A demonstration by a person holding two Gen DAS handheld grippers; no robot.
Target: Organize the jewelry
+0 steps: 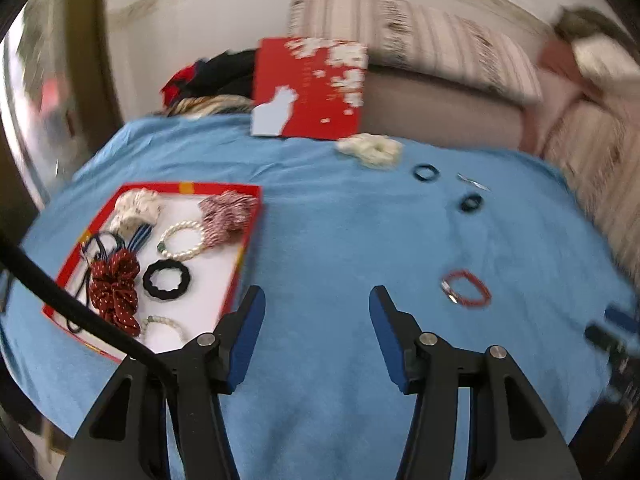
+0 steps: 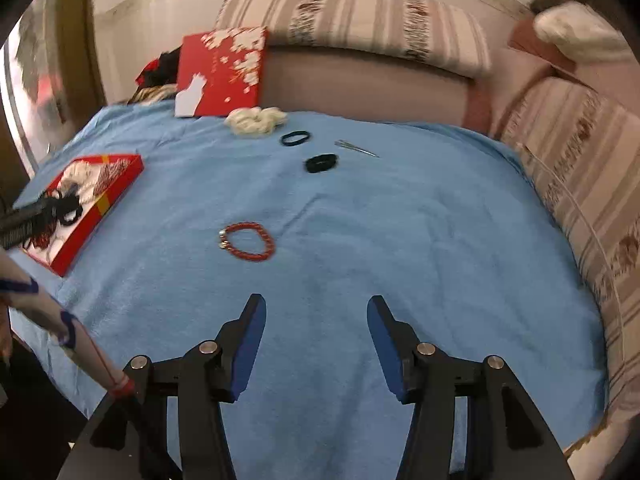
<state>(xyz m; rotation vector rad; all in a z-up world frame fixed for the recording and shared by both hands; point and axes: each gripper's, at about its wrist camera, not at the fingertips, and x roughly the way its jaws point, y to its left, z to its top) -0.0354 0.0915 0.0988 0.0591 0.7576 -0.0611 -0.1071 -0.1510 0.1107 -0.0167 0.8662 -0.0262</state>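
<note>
A red-rimmed white tray (image 1: 240, 256) (image 2: 116, 188) lies at the left on the blue cloth and holds scrunchies, pearl bracelets and a black hair tie. A red bead bracelet (image 1: 466, 288) (image 2: 248, 240) lies loose on the cloth. Farther back lie a cream scrunchie (image 1: 370, 150) (image 2: 256, 119), two dark hair ties (image 1: 426, 172) (image 1: 471, 202) (image 2: 295, 137) (image 2: 321, 163) and a metal hair clip (image 1: 474, 182) (image 2: 357, 148). My left gripper (image 1: 317, 300) is open and empty, just right of the tray. My right gripper (image 2: 316, 308) is open and empty, short of the red bracelet.
A red box lid (image 1: 310, 88) (image 2: 222, 74) with white blossoms leans at the cloth's back edge. A striped sofa (image 2: 360, 20) runs behind and to the right. Dark clothes (image 1: 216, 76) lie at the back left. A black cable (image 1: 60, 296) crosses the tray's near corner.
</note>
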